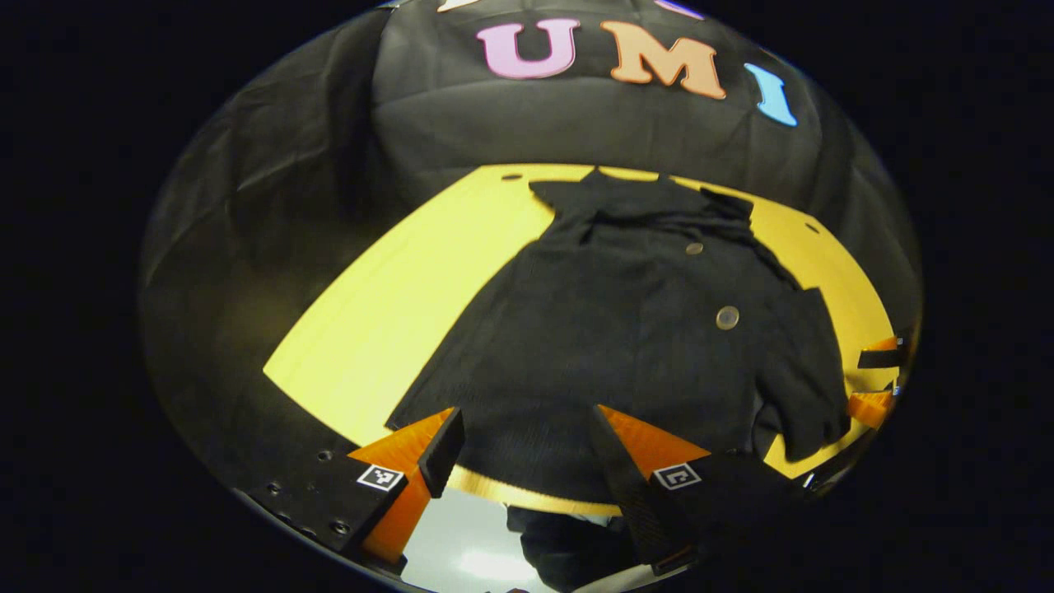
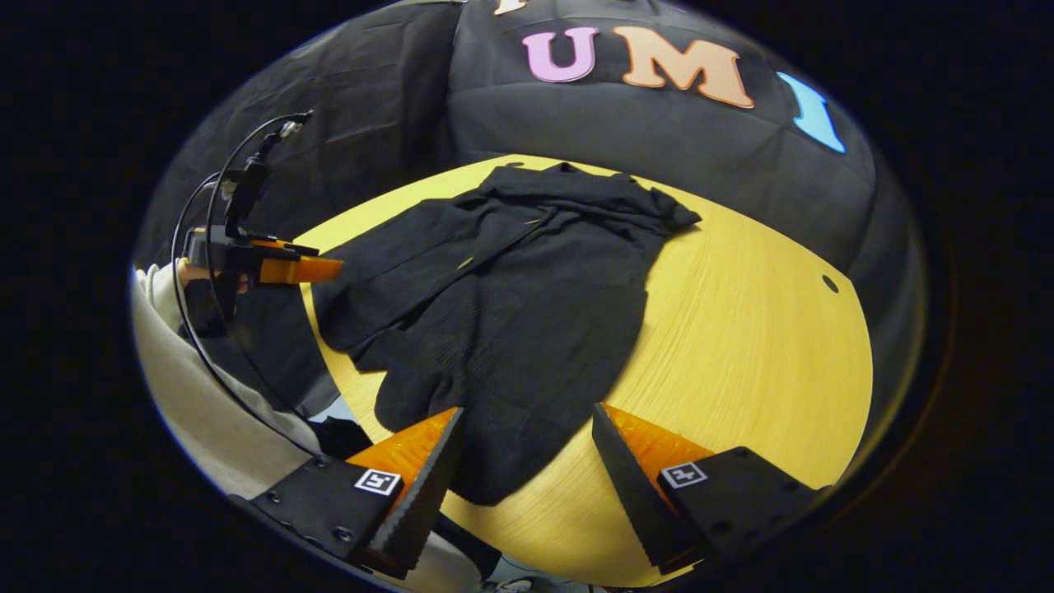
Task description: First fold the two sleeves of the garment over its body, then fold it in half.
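Both claws gape wide and empty: the left gripper [image 1: 527, 461] and the right gripper [image 2: 527, 461] hover over the near hem. Beyond them the black garment [image 1: 626, 329] lies spread on the yellow table [image 1: 395, 305], sleeves seemingly unfolded. Soft and limp, it likely pinches best at a sleeve cuff [image 1: 811, 428].

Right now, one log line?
left gripper: open, near hem | right gripper: open, near hem | black jacket: flat on yellow table, sleeves folded, halving pending
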### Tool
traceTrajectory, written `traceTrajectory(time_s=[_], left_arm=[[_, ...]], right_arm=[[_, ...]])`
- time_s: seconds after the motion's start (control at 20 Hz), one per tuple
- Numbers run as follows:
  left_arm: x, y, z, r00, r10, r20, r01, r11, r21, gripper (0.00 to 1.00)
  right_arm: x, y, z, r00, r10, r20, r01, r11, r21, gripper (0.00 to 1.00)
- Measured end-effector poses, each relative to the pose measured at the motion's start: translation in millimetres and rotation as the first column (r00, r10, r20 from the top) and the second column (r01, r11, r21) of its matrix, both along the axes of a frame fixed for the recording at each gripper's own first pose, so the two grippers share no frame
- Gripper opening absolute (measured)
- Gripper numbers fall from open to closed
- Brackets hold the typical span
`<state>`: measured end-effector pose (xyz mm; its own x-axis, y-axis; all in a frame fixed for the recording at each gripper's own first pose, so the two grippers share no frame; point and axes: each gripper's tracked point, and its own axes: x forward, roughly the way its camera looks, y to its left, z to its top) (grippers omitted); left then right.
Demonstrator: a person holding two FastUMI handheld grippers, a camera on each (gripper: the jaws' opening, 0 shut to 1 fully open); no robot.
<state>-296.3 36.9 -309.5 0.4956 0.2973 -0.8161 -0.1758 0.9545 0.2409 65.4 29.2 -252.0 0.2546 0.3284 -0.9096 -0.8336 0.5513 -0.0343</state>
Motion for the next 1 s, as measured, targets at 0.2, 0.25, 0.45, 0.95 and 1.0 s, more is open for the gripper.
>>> traceTrajectory(time_s=[0.2,0.25,0.45,0.95,1.0], left_arm=[[-6.8,1.2,-3.8,0.999,-0.025,-0.036,0.026,1.0,0.014,0.97],[-4.1,-0.8,-2.1,0.999,-0.034,-0.025,0.034,0.999,0.009,0.99],[-3.8,-0.8,-5.6,0.999,-0.017,-0.027,0.016,0.998,-0.056,0.91],[11.9,-23.5,-11.1,0.996,-0.066,-0.053,0.063,0.996,-0.066,0.26],[13.0,-24.0,-11.9,0.996,-0.067,-0.052,0.064,0.996,-0.058,0.14]], right_arm=[[-1.6,12.6,-18.3,0.998,0.052,-0.029,-0.054,0.997,-0.052,0.98],[-3.5,9.4,-20.3,0.997,0.055,-0.053,-0.059,0.996,-0.069,0.98],[7.8,10.2,-16.7,0.998,0.057,-0.041,-0.059,0.998,-0.036,0.99],[-4.1,26.9,-22.4,0.994,-0.005,-0.112,0.005,1.0,0.005,0.27],[-5.3,27.6,-23.4,0.992,-0.019,-0.125,0.021,1.0,0.011,0.15]])
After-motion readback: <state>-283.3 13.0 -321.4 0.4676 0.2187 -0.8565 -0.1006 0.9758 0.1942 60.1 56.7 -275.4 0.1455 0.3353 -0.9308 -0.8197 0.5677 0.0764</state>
